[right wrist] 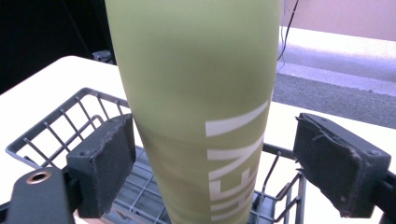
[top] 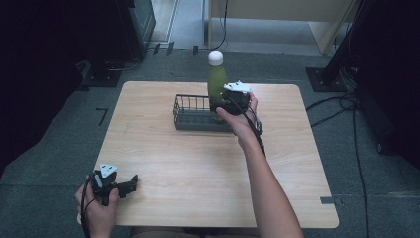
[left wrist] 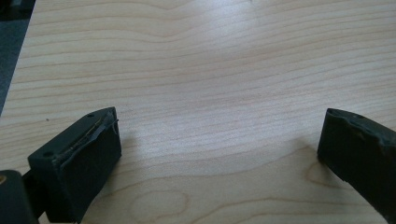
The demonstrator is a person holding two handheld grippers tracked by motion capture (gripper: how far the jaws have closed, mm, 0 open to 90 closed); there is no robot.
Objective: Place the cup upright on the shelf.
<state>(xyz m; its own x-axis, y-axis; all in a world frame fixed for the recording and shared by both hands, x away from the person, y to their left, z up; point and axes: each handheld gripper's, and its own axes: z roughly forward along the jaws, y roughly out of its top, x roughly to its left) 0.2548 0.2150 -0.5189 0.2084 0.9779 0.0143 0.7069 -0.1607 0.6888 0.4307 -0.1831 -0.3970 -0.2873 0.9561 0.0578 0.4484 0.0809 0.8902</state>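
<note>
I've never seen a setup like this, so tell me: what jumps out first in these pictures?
A tall green bottle with a white cap stands upright in a dark wire basket at the far middle of the wooden table. The right gripper sits around the bottle, one pad touching it and the other apart. The left gripper rests open at the table's near left corner.

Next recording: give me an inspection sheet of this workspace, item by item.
Surface: light wooden table, bare apart from the basket.
Job's things: green bottle with white cap, standing upright in the dark wire basket.
Clutter: nothing seen.
Grippers: right gripper around the bottle, right pad clear of it, left pad close against it; left gripper open over bare wood at the near left corner.
Cables: a black cable trails along the right forearm; more cables on the floor at right.
Surroundings: grey carpet, dark equipment stands, pale furniture behind.
</note>
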